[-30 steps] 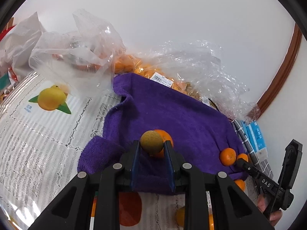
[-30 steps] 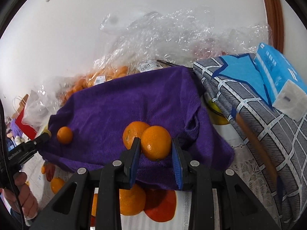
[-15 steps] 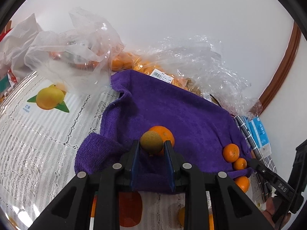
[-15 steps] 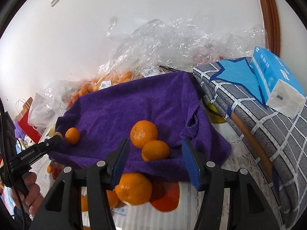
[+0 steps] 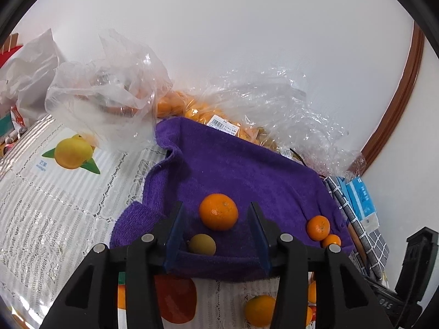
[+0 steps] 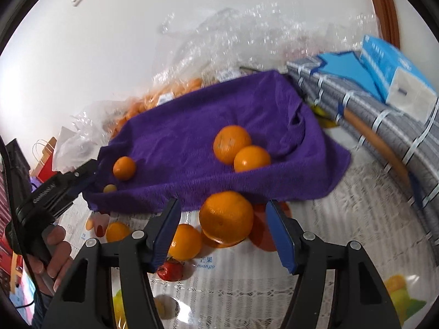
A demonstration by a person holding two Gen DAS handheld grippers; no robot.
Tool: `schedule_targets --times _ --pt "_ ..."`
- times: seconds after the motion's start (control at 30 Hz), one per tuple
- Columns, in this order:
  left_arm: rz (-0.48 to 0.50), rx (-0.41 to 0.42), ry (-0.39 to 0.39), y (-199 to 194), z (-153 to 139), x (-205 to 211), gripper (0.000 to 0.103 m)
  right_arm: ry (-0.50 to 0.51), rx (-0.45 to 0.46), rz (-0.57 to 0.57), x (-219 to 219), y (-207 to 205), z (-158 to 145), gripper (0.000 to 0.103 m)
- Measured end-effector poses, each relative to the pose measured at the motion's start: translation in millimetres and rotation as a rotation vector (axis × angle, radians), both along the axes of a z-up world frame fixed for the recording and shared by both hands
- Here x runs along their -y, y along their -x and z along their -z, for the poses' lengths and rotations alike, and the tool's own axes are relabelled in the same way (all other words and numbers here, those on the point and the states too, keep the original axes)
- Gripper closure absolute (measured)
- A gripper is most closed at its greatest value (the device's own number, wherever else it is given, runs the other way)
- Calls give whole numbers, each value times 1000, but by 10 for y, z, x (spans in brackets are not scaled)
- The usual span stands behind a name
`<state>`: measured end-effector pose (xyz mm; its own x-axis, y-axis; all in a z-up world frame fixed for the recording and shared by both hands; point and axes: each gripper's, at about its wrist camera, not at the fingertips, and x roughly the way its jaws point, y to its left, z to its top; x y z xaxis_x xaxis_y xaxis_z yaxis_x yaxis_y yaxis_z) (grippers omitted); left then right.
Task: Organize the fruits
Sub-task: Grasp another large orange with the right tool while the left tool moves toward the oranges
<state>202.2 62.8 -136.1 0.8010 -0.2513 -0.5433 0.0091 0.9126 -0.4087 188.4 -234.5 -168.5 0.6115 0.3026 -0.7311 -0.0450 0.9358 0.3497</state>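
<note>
My left tool [image 5: 216,235] gapes wide over the purple towel [image 5: 247,170], the small brownish fruit [image 5: 202,244] lying there to gather. My right tool [image 6: 223,233], wide too, frames a loose orange [image 6: 226,216] just off it.

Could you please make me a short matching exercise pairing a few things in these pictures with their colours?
Things:
1. towel
2. small round fruit by the left fingers
3. tissue pack
4. big fruit between the right fingers

Colours:
A. blue and white
B. orange
C. purple
D. olive green

Pairs: 1-C, 2-D, 3-A, 4-B
</note>
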Motion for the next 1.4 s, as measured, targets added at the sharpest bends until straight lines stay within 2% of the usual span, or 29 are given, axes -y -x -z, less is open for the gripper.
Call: schedule_targets --times 0.1,0.17,0.2,0.33,0.43,0.5,0.6,0.7,0.83,1.0,1.13,1.27,1.33,1.4 --pt "0 1 11 -4 -9 -22 59 8 -24 2 -20 -42 64 41" --pt "0 -1 21 -3 -10 -38 59 12 -39 1 -38 -67 106 49" --pt "1 -1 26 -3 -10 -42 59 14 -45 -8 -51 -72 119 60" --pt "-7 -1 42 6 -20 -97 58 21 -24 26 15 19 34 60" --pt "-10 -11 56 -1 -13 -133 59 86 24 88 151 256 -105 60" --pt "-3 -16 78 -13 -15 -144 58 126 27 115 227 392 -134 60" --pt "8 -10 87 4 -28 -120 58 121 4 114 307 568 -88 60" --pt "10 8 38 61 -51 -48 58 131 -24 105 276 646 23 60" --pt "38 14 -27 180 -121 15 58 143 -11 104 262 697 60 59" --pt "98 4 -45 476 -102 121 58 159 7 91 216 700 58 60" --pt "209 -42 -88 612 25 376 58 193 45 76 139 745 2 60" --pt "221 -64 -158 624 121 563 58 170 66 76 175 783 -26 60" --pt "221 -102 -164 555 166 606 58 146 75 94 235 809 -37 60" --pt "250 -128 -138 504 194 621 58 136 81 110 267 825 -47 60"
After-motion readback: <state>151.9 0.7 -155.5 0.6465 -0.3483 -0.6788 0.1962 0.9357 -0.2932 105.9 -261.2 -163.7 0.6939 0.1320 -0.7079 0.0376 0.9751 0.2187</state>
